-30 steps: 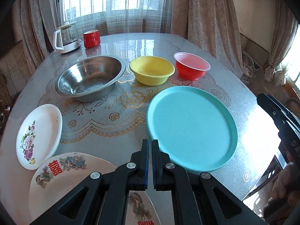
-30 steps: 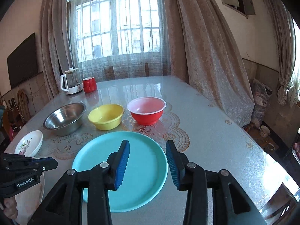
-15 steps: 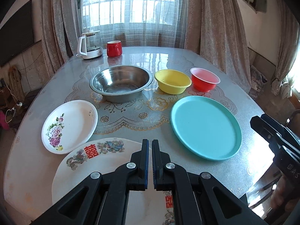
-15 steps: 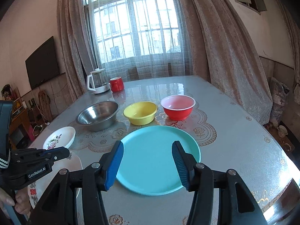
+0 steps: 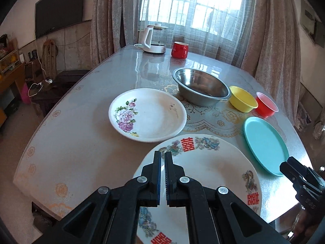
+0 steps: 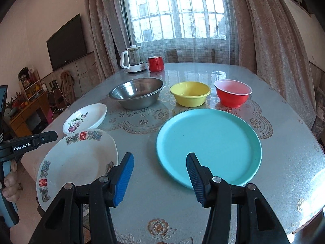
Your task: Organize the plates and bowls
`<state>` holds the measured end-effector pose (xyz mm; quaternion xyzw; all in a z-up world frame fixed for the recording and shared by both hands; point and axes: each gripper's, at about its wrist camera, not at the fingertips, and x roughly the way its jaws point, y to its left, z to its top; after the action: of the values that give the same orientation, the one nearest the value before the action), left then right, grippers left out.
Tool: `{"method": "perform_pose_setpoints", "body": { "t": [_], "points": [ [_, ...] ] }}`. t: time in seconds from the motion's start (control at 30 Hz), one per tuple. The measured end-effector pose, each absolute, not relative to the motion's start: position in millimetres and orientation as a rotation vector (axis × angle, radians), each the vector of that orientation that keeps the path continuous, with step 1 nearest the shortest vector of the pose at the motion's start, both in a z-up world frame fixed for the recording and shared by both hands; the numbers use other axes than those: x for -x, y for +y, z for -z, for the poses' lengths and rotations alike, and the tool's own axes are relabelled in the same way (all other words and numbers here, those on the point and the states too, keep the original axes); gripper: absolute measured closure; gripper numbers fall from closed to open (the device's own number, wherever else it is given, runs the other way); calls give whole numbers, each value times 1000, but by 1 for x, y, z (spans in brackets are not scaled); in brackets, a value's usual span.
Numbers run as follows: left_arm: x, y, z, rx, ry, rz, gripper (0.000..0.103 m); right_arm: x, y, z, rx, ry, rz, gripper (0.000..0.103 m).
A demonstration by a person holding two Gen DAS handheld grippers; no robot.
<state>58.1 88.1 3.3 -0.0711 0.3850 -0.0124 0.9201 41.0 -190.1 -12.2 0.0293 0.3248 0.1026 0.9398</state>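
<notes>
The large double-happiness plate (image 5: 205, 174) lies at the near table edge, partly overhanging it, its far rim just beside, perhaps over, the rose-patterned dish (image 5: 147, 114). It looks like glazed ceramic: stiff, slick, breakable, best pinched at the rim. The left gripper (image 5: 162, 175) hovers above it, nearly closed and empty; the right gripper (image 6: 159, 175) is spread wide, holding nothing, near the teal plate (image 6: 209, 144). Bare tabletop (image 5: 77, 142) lies to the left.

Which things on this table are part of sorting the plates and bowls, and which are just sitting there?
Part of the job: steel bowl, yellow bowl, red bowl, teal plate, rose plate, dragon plate.

Lying about: kettle, red mug.
</notes>
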Motion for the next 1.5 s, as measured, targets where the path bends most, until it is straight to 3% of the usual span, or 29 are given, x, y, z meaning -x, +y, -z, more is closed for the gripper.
{"method": "perform_pose_setpoints", "body": {
  "t": [0.53, 0.63, 0.73, 0.9, 1.03, 1.5],
  "points": [
    [-88, 175, 18, 325, 804, -84, 99, -112, -135, -2, -168, 843, -541, 52],
    [-96, 180, 17, 317, 788, -73, 87, -128, -117, 0, -191, 897, -588, 52],
    [-107, 188, 17, 330, 790, -42, 87, -148, -103, 2, -246, 946, -611, 52],
    [-129, 195, 20, 348, 799, 8, 87, -178, -86, 8, -293, 989, -575, 70],
    [-146, 200, 25, 373, 807, 43, 87, -199, -78, 24, -321, 1050, -526, 78],
    [-203, 187, 50, 336, 920, 103, 87, -238, -53, 55, -399, 1164, -510, 84]
  ]
}}
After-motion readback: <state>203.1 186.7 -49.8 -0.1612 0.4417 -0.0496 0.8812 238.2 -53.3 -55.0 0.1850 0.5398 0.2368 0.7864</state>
